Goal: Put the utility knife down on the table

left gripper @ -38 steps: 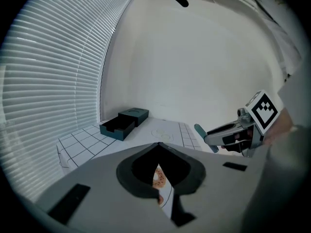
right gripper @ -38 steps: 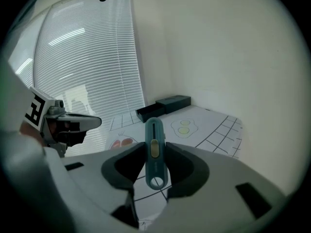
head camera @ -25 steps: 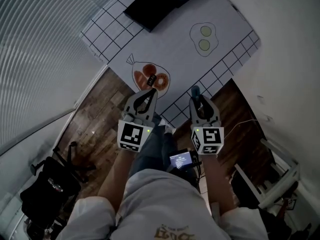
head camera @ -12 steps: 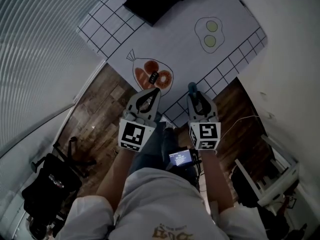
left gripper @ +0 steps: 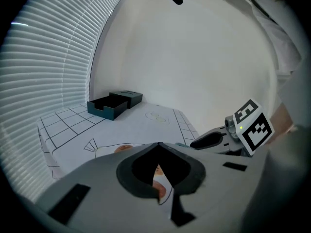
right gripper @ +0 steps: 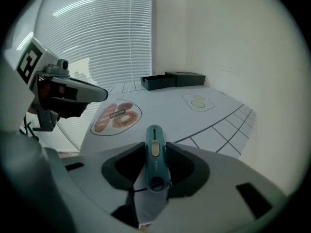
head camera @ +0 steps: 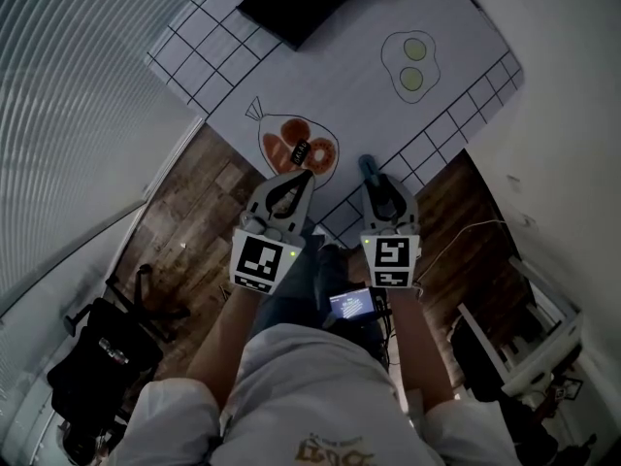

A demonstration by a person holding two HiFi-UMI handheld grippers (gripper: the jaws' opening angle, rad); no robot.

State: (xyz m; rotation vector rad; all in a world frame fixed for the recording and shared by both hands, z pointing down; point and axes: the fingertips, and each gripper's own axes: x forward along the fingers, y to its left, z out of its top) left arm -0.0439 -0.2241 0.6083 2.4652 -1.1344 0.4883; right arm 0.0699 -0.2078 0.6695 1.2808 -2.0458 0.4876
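Between the jaws of your right tool [right gripper: 154, 150] sits the utility knife [right gripper: 154, 132]. The pads are clamped on its flanks near the tail end w/ the ring hole. Its nose pokes fwd over the near edge of the desk [right gripper: 170, 111], not set down yet by the look of it. Your left tool [left gripper: 158, 144] is closed up w/ nothing in it, just beside the right one.

The knife is a slim teal plastic body: prob. light, stiff and smooth-sided, so it could pivot in a tail-end grip (no blade showing, but treat the nose as sharp). Across the flat sides is the right hold; mid-body would be steadier.

Writing: none readable on the knife. The small dark label [right gripper: 117, 114] on the bacon drawing [right gripper: 104, 124] reads approx. "BACON", too soft to be sure. The egg drawing [right gripper: 198, 102] has no text.
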